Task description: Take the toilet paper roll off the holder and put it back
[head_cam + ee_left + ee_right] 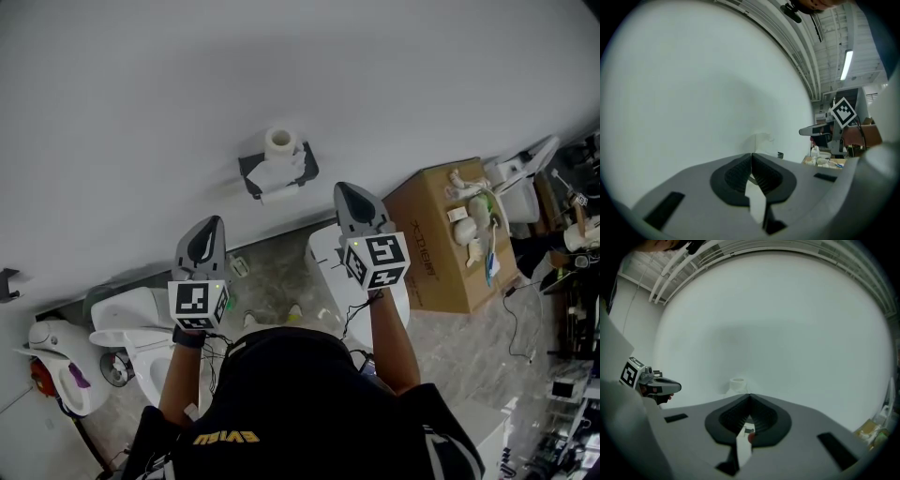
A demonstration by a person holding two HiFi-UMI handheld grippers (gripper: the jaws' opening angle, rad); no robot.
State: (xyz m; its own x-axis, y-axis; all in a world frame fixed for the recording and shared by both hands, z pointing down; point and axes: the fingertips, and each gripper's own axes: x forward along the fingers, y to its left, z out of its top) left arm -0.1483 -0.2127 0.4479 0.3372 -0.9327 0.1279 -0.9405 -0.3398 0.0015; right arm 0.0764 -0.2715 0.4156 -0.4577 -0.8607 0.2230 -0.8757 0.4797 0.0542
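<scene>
A white toilet paper roll (pixel 279 142) stands upright on top of a dark wall-mounted holder (pixel 251 172), and a loose sheet (pixel 282 180) hangs crumpled in front of it. Both grippers hover short of the wall, below the holder in the head view. My left gripper (pixel 214 223) is lower left of the holder and my right gripper (pixel 346 188) is to its right. Each has its jaws closed with nothing between them. The roll (pixel 737 384) shows just above the closed right gripper (pixel 749 394). In the left gripper view, the shut left gripper (pixel 751 154) faces the faint holder (pixel 762 138).
A white toilet (pixel 131 330) stands at lower left beside another white fixture (pixel 58 367). A white unit (pixel 327 256) sits under the right gripper. An open cardboard box (pixel 437 246) with small items lies to the right, with cables and clutter beyond it.
</scene>
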